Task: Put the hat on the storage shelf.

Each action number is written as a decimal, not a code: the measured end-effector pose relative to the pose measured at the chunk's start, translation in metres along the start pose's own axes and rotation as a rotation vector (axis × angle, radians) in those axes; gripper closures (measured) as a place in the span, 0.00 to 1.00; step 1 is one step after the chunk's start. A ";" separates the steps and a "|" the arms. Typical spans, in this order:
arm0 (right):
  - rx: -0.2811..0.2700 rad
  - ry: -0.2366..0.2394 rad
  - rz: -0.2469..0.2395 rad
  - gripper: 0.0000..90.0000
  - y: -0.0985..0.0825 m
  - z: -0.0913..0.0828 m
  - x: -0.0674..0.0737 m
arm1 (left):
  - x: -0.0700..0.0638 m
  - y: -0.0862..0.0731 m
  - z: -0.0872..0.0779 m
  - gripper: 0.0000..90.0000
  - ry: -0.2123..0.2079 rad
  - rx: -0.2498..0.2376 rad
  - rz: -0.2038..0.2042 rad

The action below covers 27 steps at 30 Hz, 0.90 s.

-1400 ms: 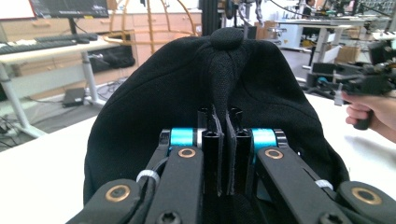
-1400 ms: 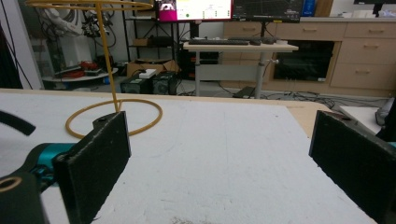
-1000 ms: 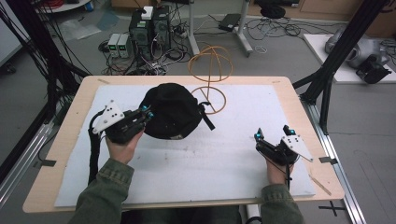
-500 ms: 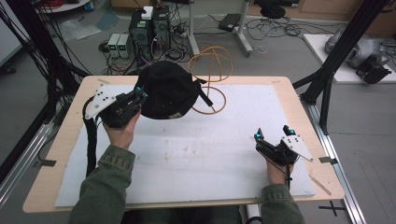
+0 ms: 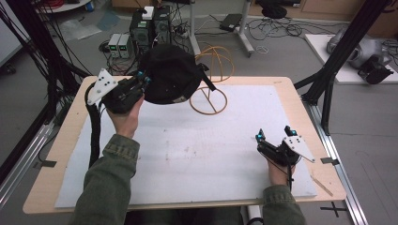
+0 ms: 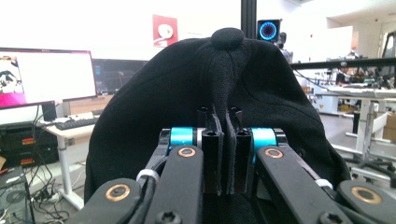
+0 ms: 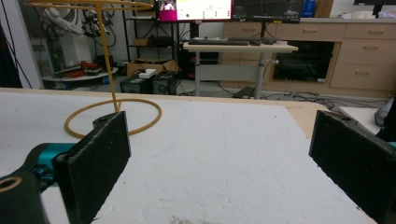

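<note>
Left tool (image 5: 141, 82) pinching cap (image 5: 170, 75) (crown up)

The left gripper (image 5: 141, 80) is raised over the far left part of the table (image 5: 281, 82), its jaws closed on the edge of a black cap (image 5: 170, 75) that hangs just beyond its tips. Past the cap, on the side away from that gripper, stands a yellow wire stand (image 5: 210, 89) (a ring base on the white mat (image 5: 197, 145) with a looped top); the cap's strap overlaps it. A black cable trails back from the gripper along the person's green sleeve (image 5: 110, 183). The right gripper (image 5: 273, 135) rests low on the mat near the right edge, jaws spread apart with nothing between them, well apart from the cap
</note>
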State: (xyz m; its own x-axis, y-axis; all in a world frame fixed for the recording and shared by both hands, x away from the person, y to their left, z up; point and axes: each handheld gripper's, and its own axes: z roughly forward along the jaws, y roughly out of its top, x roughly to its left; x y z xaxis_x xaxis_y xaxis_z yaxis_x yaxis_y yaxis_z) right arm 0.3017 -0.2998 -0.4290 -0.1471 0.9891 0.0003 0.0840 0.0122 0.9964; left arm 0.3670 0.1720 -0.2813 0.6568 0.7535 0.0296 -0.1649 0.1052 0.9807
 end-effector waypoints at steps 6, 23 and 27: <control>0.003 0.000 -0.005 0.05 0.000 0.000 -0.001 | 0.001 0.008 0.018 0.96 -0.001 0.000 0.026; 0.010 0.010 0.001 0.05 -0.001 0.001 0.000 | 0.001 0.025 0.081 0.96 -0.001 -0.015 0.095; 0.016 0.010 -0.007 0.05 -0.001 0.001 0.000 | 0.005 0.027 0.092 0.96 0.007 -0.034 0.080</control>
State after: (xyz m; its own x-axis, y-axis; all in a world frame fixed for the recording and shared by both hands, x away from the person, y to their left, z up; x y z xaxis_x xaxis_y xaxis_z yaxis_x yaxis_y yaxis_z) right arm 0.3027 -0.2993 -0.4300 -0.1575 0.9875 -0.0053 0.0988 0.0211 0.9949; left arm 0.4338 0.1186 -0.2372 0.6357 0.7646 0.1064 -0.2420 0.0664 0.9680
